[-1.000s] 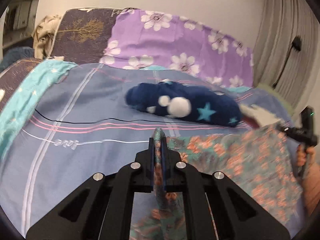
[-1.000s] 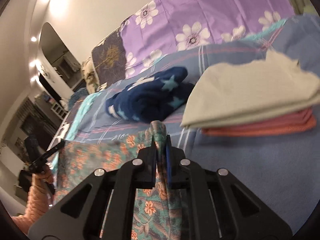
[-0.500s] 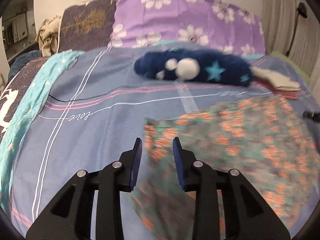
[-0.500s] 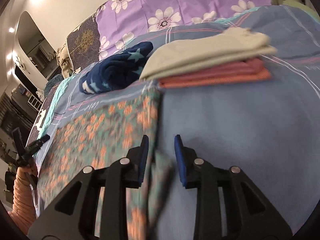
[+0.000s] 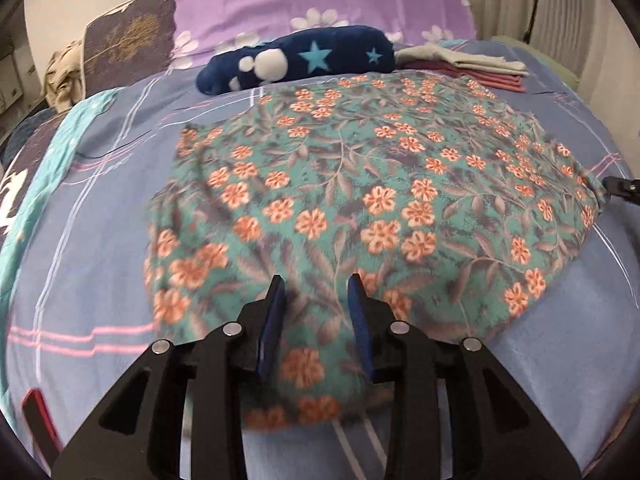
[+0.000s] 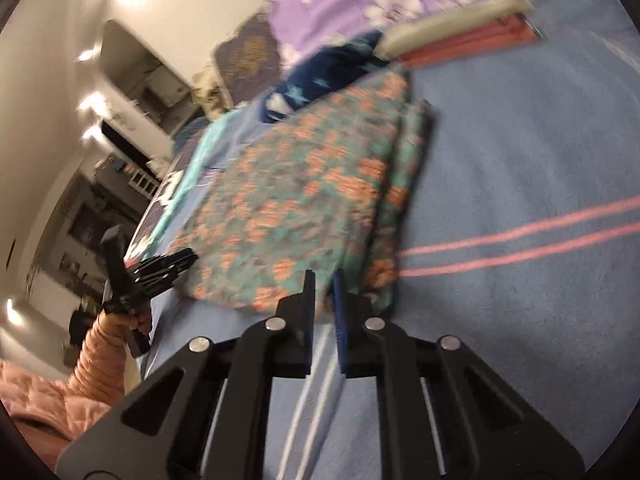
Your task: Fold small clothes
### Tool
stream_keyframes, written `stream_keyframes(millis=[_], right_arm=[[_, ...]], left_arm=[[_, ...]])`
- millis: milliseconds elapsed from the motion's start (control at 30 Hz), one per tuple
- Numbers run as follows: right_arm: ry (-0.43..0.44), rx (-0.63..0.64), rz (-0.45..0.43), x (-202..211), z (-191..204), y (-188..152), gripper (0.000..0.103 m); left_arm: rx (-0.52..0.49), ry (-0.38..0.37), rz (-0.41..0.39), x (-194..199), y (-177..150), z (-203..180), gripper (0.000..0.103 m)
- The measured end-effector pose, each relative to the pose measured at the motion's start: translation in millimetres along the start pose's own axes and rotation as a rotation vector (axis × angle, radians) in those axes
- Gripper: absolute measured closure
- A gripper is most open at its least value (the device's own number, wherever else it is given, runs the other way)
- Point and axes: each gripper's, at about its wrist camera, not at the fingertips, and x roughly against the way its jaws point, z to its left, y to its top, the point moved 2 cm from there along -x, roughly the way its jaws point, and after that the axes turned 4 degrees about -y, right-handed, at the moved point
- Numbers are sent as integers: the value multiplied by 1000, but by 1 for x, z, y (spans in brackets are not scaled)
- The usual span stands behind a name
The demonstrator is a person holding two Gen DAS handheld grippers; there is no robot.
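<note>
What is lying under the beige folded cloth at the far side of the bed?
Under the beige folded cloth lie folded red garments. Only their edges show; the rest is covered.

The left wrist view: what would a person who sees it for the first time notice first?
The eye falls first on the teal cloth with orange flowers, spread flat across the middle of the blue striped bedsheet. Behind it lies a dark blue rolled blanket with stars, in front of the purple flowered pillow. At the bottom, the left gripper stands over the near edge of the cloth, its jaws opening.
</note>
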Motion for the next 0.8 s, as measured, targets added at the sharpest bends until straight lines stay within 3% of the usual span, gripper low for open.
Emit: stream_keyframes(millis=[100, 167, 367, 500, 667, 733, 800], right_arm=[[-37, -6, 6, -2, -6, 5, 93], [-46, -35, 3, -1, -14, 3, 93], [2, -104, 4, -3, -30, -5, 89], [29, -104, -16, 7, -31, -4, 89], [-154, -110, -43, 28, -59, 5, 86], [-187, -134, -39, 34, -72, 9, 86], [-211, -130, -37, 37, -78, 16, 85]], left_arm=[[-50, 68, 21, 11, 5, -15, 69], [-65, 61, -10, 21, 12, -31, 69], [-212, -184, -89, 29, 39, -139, 69], [-342, -270, -78, 7, 52, -216, 69], [-448, -313, -43, -27, 63, -286, 69], [-467, -285, -43, -35, 62, -301, 69], [-456, -288, -49, -42, 66, -306, 75]])
